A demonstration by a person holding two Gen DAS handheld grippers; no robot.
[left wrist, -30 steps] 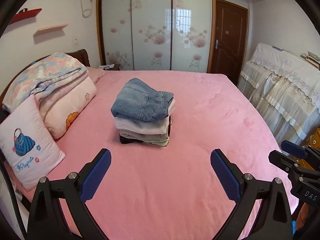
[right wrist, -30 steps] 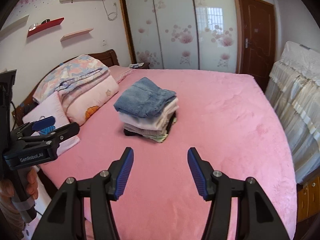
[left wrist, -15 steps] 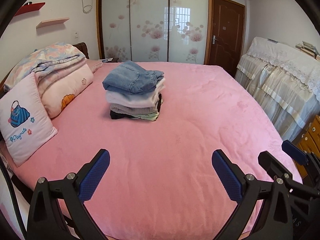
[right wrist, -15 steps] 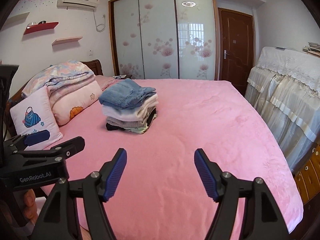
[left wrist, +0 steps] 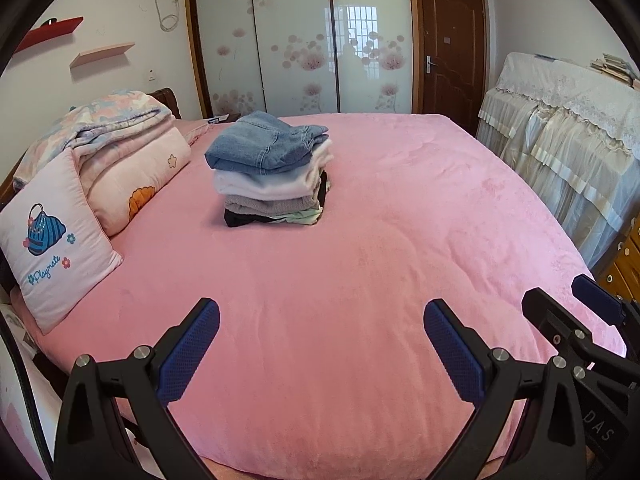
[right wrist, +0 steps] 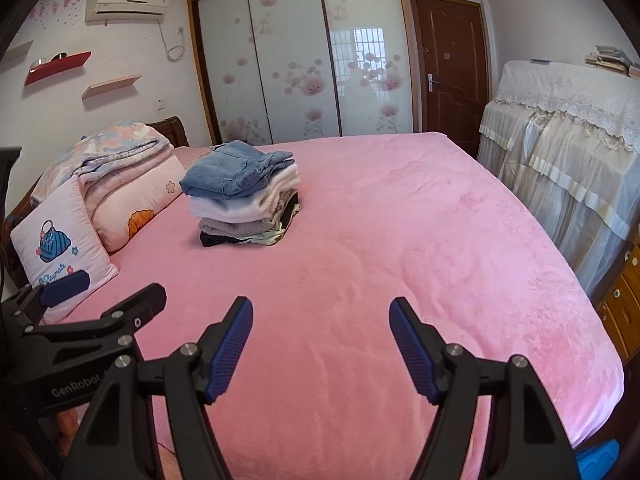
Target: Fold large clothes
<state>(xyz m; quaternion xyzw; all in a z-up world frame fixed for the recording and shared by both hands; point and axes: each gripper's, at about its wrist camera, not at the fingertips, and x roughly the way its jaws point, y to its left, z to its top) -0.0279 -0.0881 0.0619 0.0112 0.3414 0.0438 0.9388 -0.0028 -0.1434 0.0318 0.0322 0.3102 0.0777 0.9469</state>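
Over near bed: both tools dropped lower, right just widened, both released, empty; stack folded, probably done.

My left tool and right tool hang side by side over the near edge of the bed. A stack of folded clothes sits on the bed ahead of me, left of centre. Left of the stack lie a pillow and folded quilts; behind the bed stands the wardrobe.
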